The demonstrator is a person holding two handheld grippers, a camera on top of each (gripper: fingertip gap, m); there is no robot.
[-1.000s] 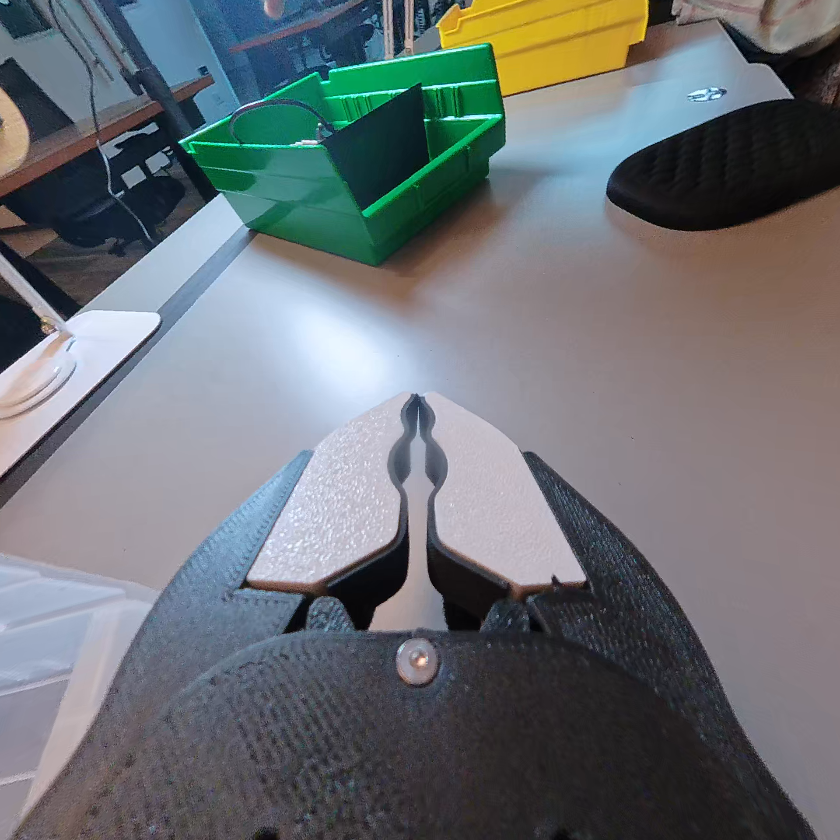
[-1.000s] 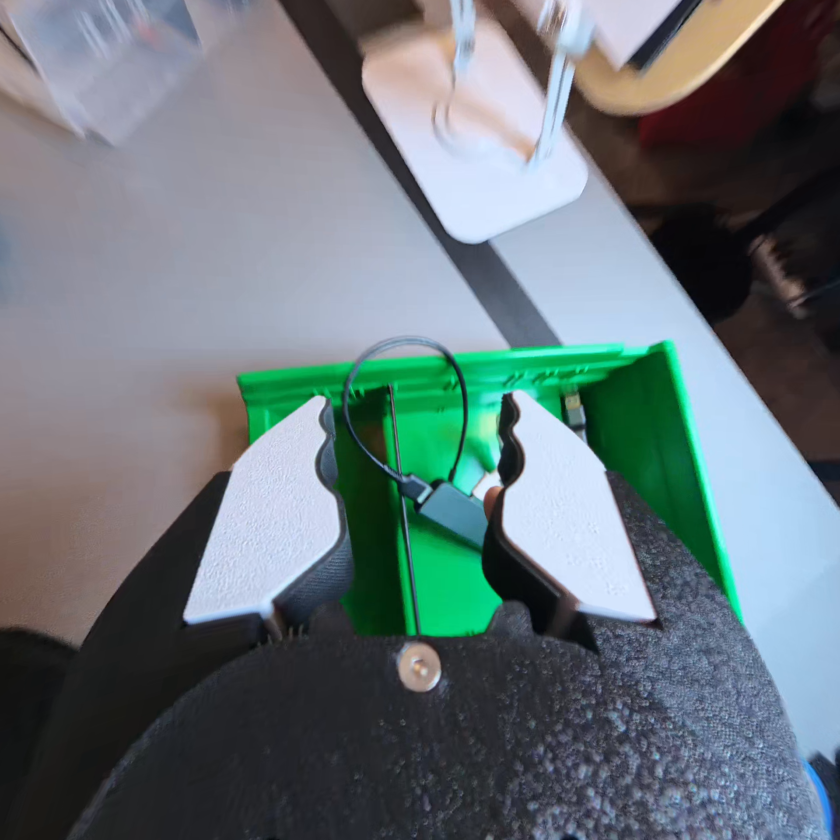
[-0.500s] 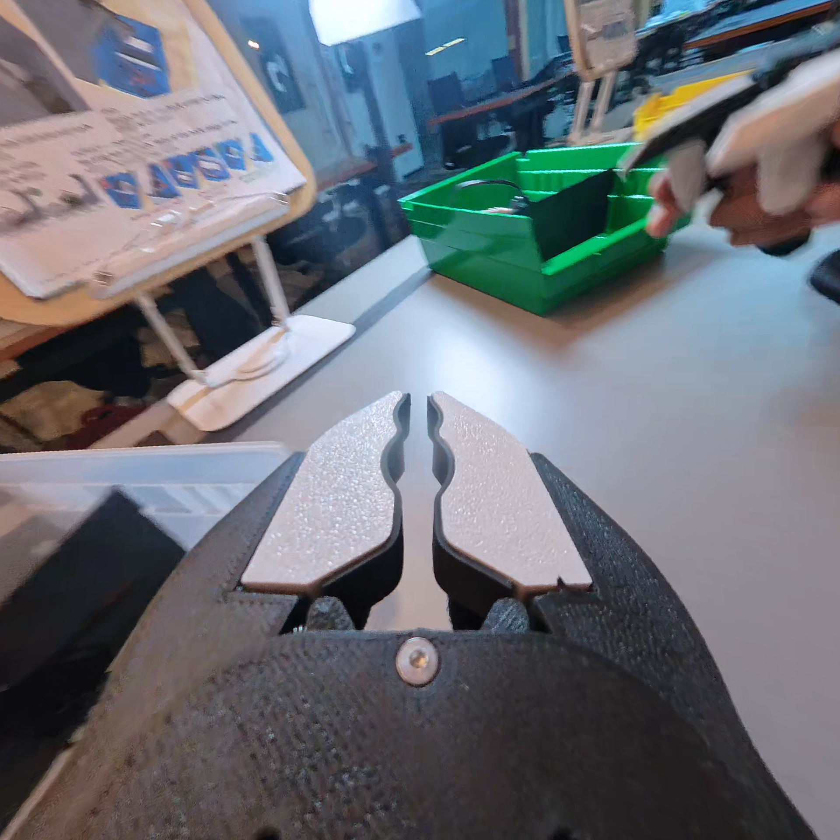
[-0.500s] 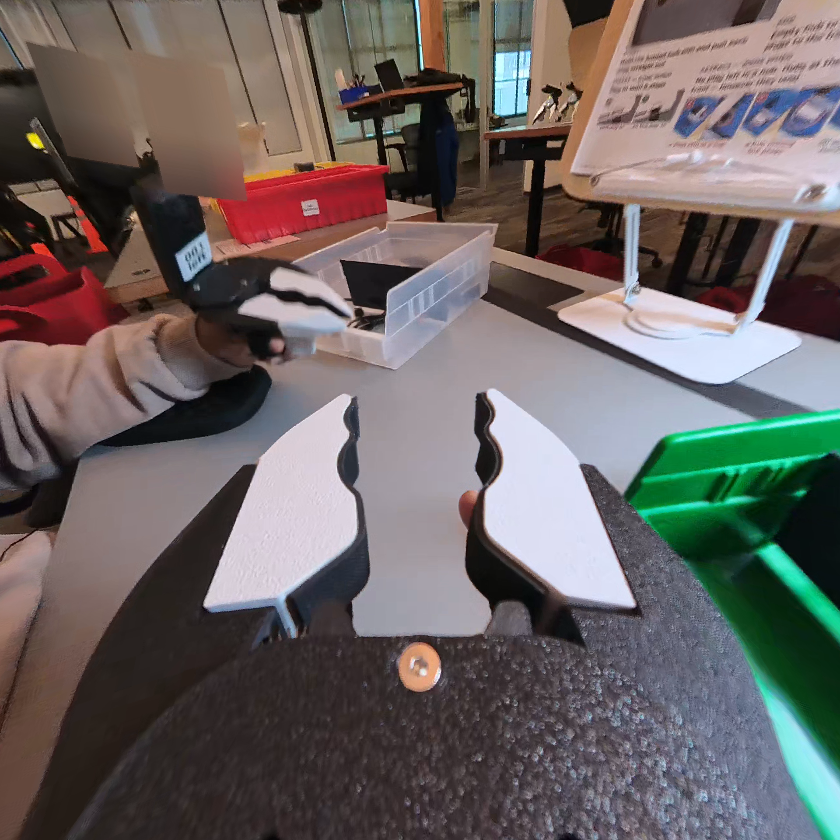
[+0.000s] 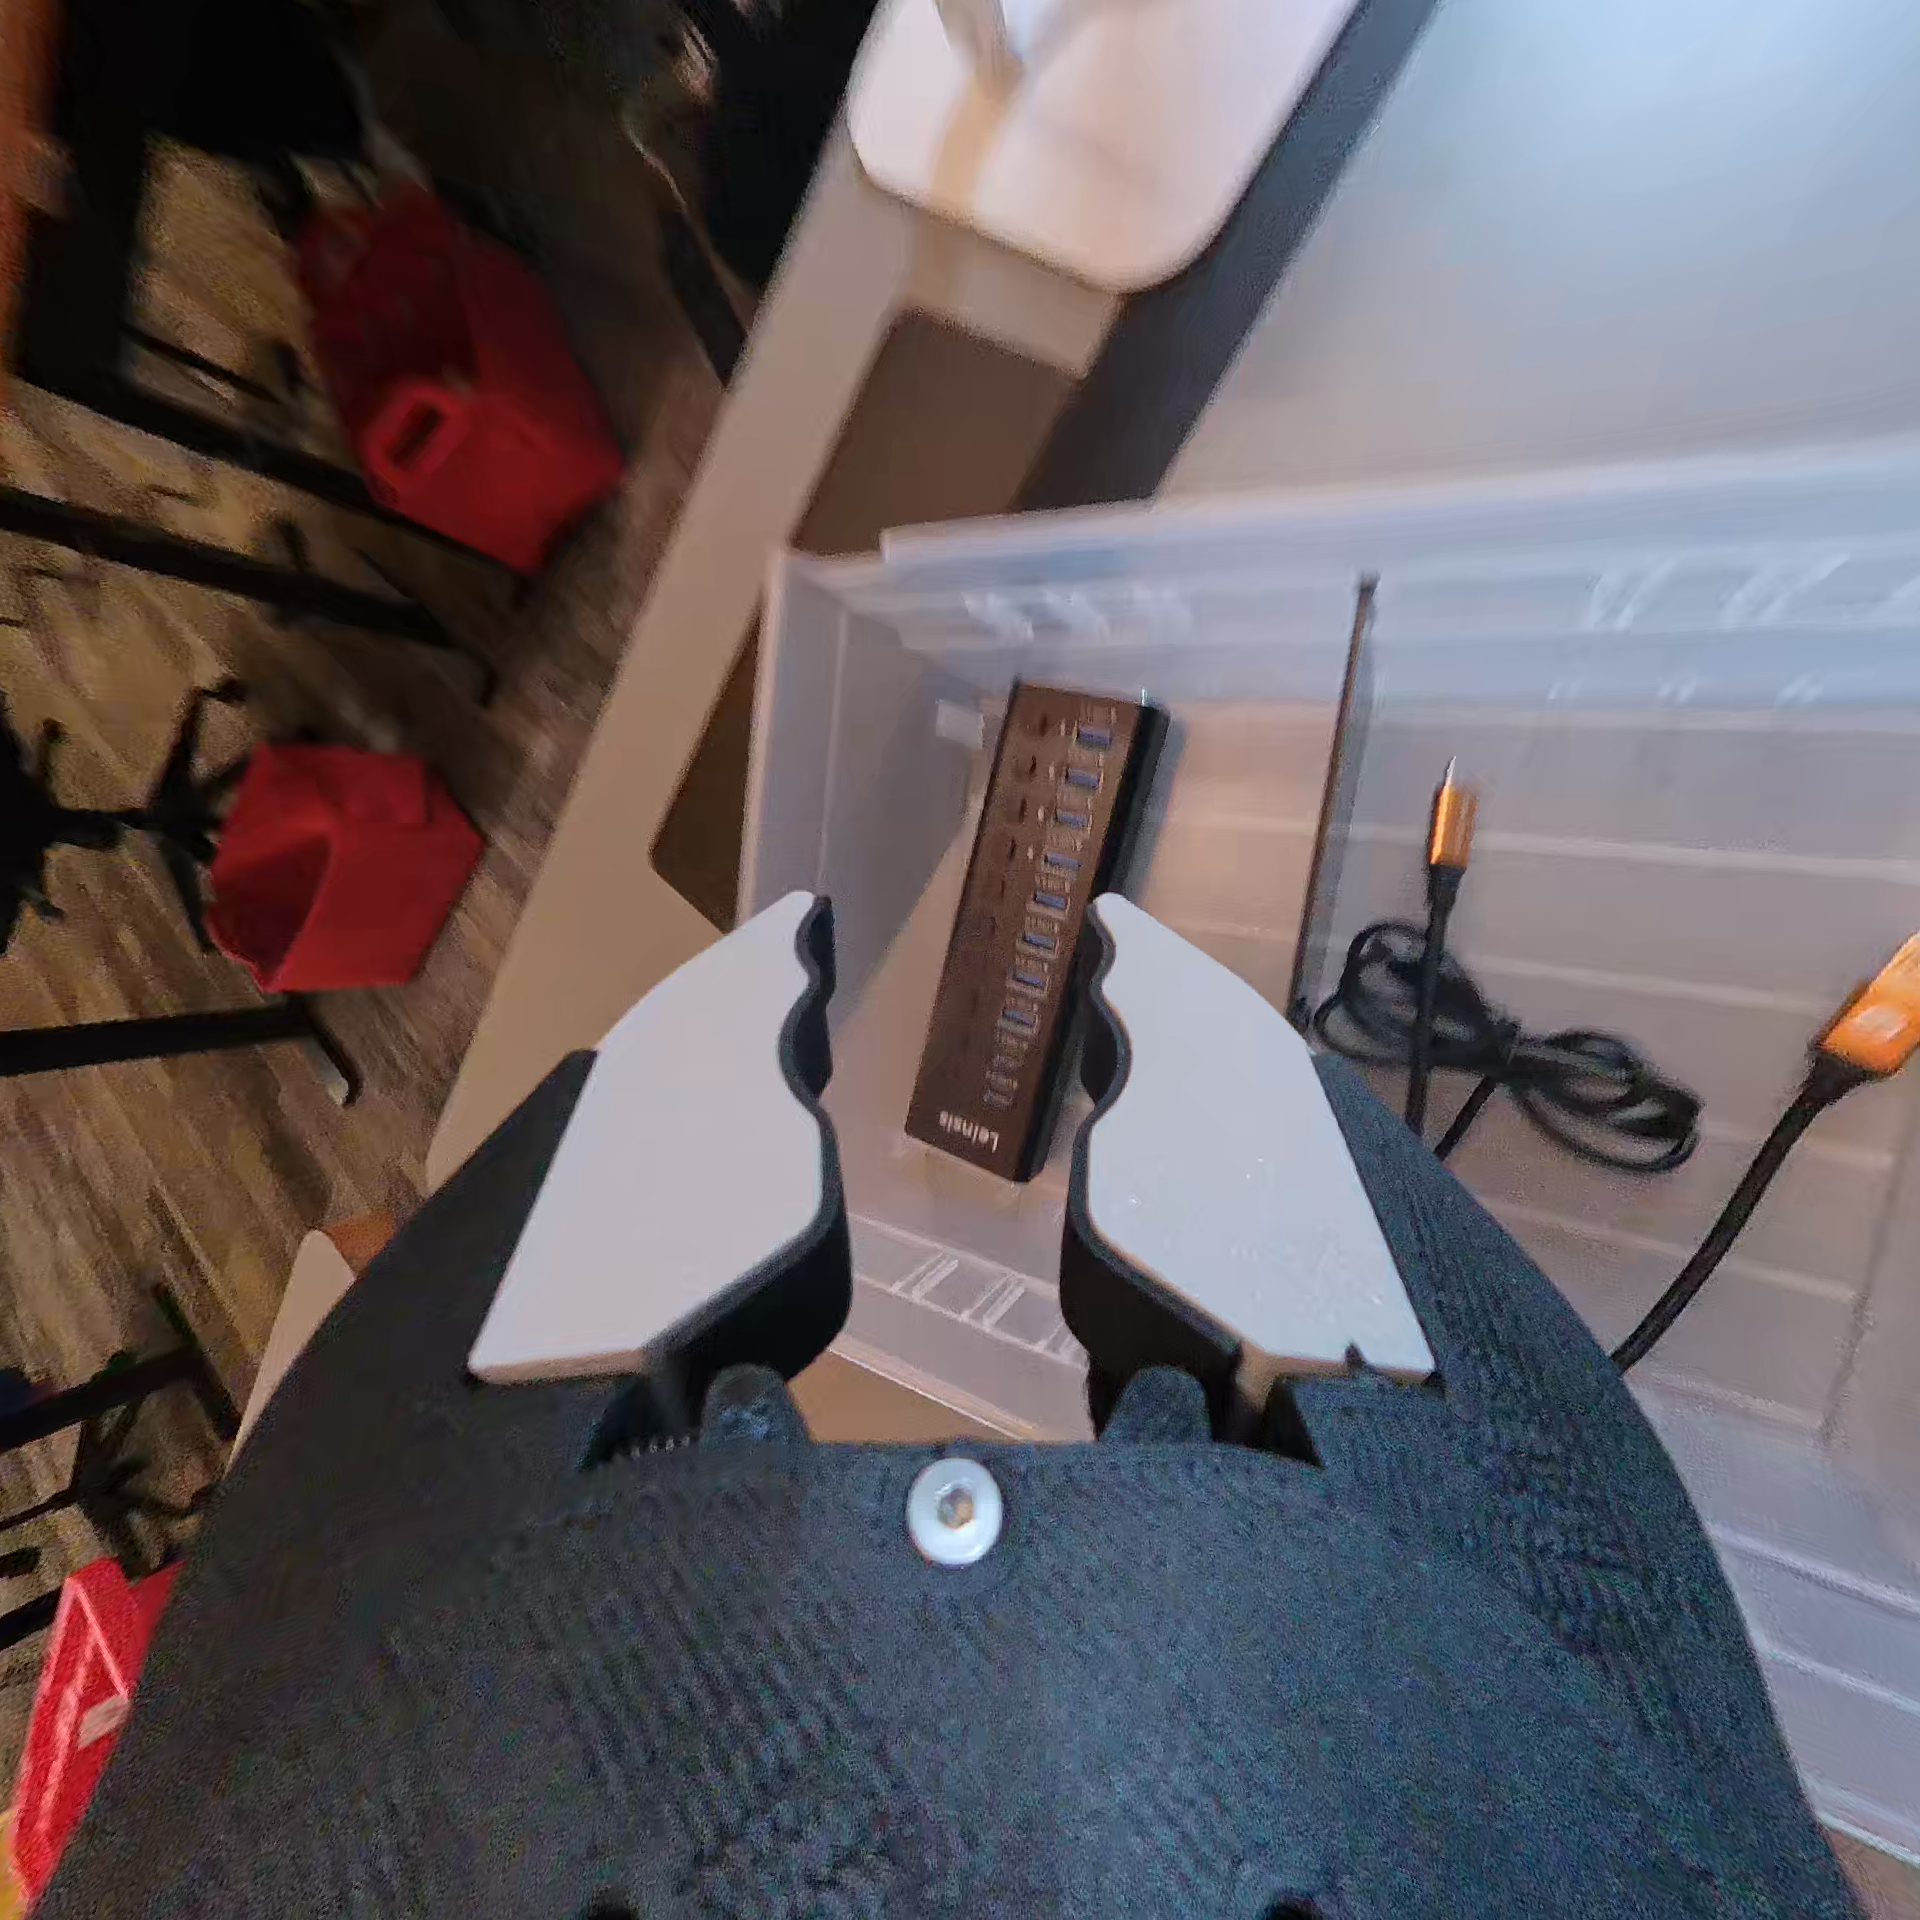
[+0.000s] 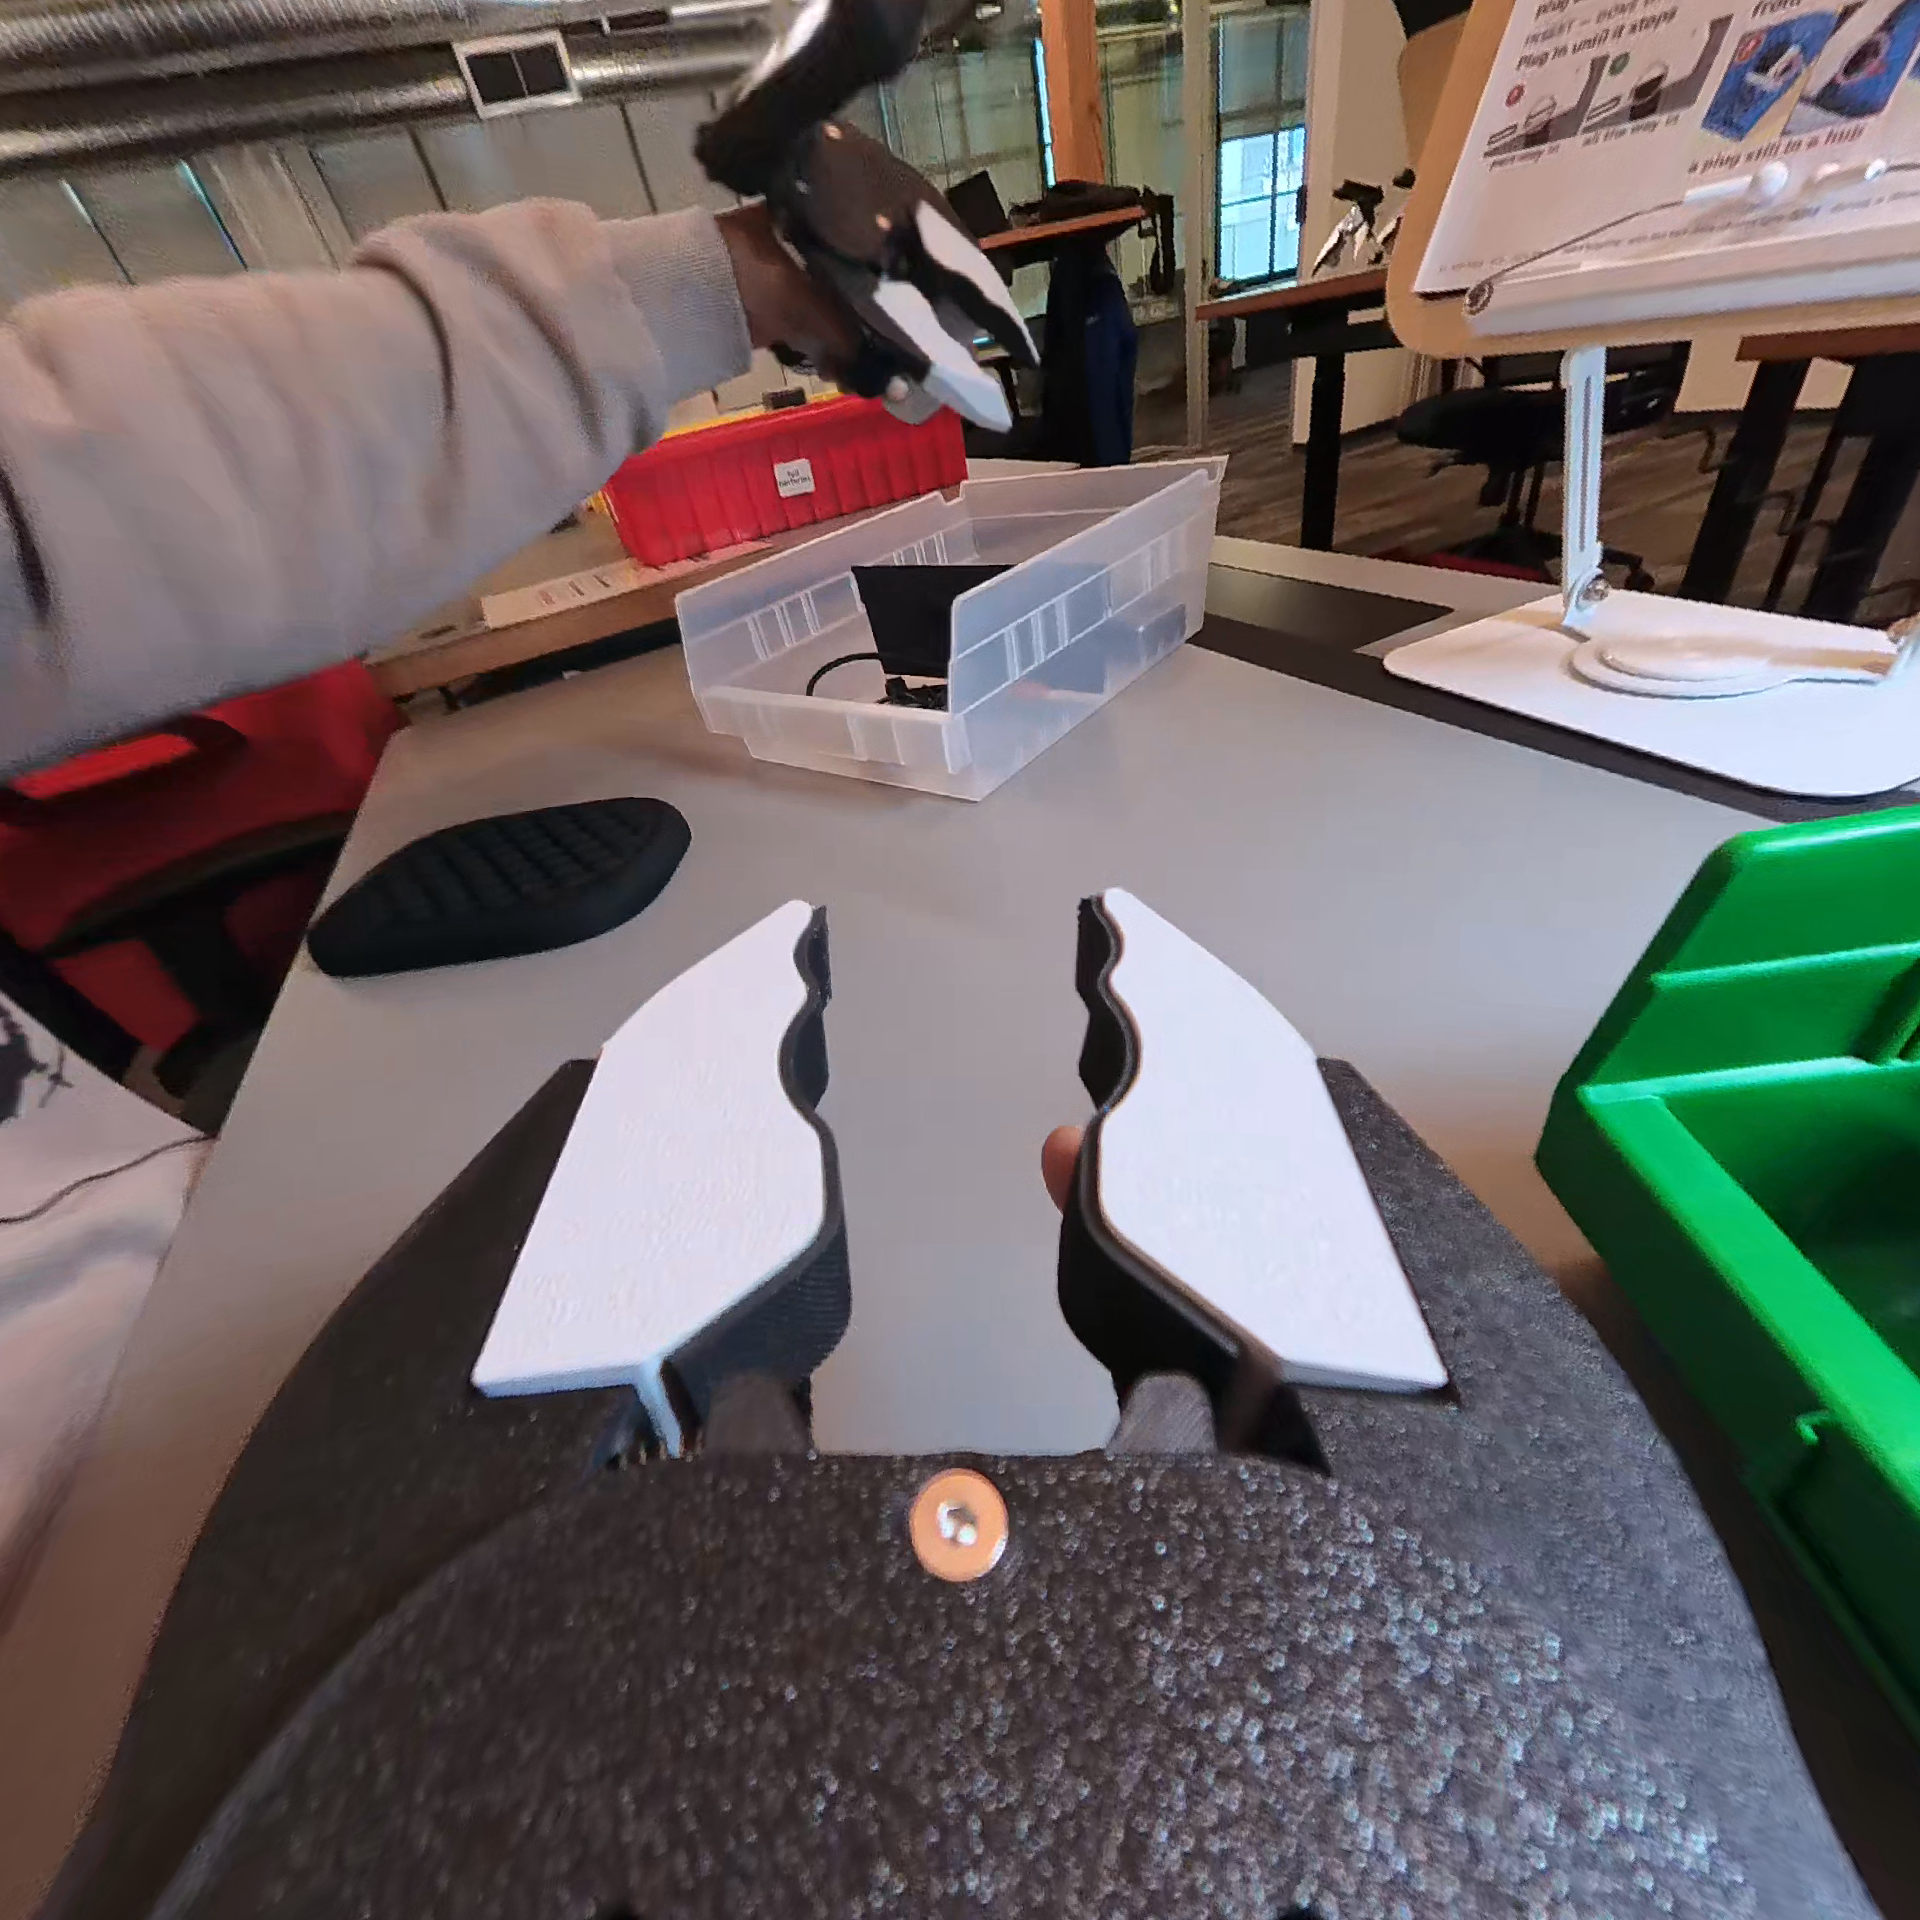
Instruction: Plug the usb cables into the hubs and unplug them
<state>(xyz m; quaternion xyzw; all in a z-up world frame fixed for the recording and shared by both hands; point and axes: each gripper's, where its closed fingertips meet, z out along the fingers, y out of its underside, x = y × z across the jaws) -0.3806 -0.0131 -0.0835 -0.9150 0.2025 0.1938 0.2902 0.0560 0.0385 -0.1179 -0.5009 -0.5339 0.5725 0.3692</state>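
My left gripper is open and empty, held above a clear plastic bin and pointing down into it. A long black USB hub lies in the bin's left compartment, right below the gap between my fingers. A black cable with orange plugs lies coiled in the right compartment, past a thin divider. My right gripper is open and empty, low over the grey table. It sees the left gripper raised above the clear bin. A green bin stands at its right.
A black ridged pad lies on the table at the left. A white stand base holds an instruction board at the back right. A red bin sits on another table behind. Red crates stand on the floor beyond the table edge. There is about 45 cm between the tips of the two grippers.
My left gripper rose, swung over the clear bin, tipped downward and opened. My right gripper drew back from inside the green bin to low over the table, staying open.
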